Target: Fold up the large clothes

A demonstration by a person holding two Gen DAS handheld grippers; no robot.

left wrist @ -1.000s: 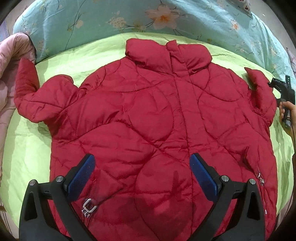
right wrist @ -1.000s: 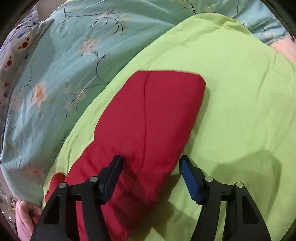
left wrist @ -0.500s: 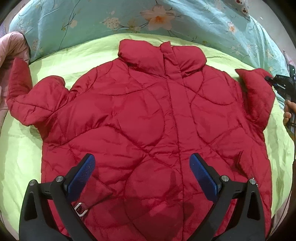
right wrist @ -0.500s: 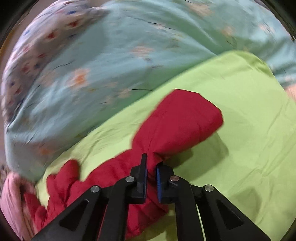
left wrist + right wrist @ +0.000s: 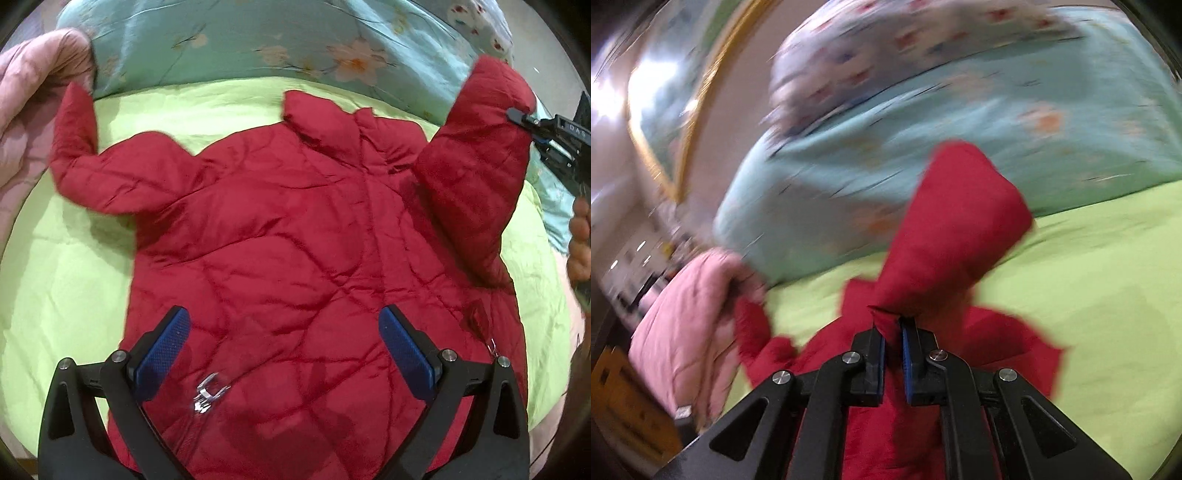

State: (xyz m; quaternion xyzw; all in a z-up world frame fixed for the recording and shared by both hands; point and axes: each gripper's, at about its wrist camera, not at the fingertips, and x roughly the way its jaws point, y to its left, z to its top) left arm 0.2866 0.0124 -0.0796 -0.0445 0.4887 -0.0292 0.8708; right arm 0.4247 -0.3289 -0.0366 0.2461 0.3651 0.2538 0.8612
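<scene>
One red quilted jacket (image 5: 288,258) fills the left wrist view, lying front up on the lime-green sheet (image 5: 66,280) of a bed, its collar (image 5: 325,122) pointing toward a teal floral duvet (image 5: 240,40) bunched along the far side. The left gripper (image 5: 284,343) hangs above the lower front of the jacket with its blue-padded fingers (image 5: 164,349) spread wide and nothing between them. A small metal zipper pull (image 5: 208,391) lies on the fabric between the two fingers. The jacket's sleeve on the left of the picture (image 5: 85,155) rests bent on the sheet, its cuff turned up toward a pink quilted cover (image 5: 33,110) at the edge. The sleeve on the right of the picture (image 5: 476,166) is raised off the bed, and the right gripper (image 5: 517,112) pinches it near the cuff; a hand (image 5: 580,240) shows at the right border.

In the right wrist view, which is heavily blurred, the right gripper (image 5: 894,347) is clamped tight on a fold of the red sleeve (image 5: 960,229), whose cuff end rises in front of the teal floral duvet (image 5: 886,155). The rest of the red quilted jacket (image 5: 886,424) spreads below and behind the fingers on the lime-green sheet (image 5: 1108,277). The pink quilted cover (image 5: 687,317) sits at the left, beside the other sleeve.
</scene>
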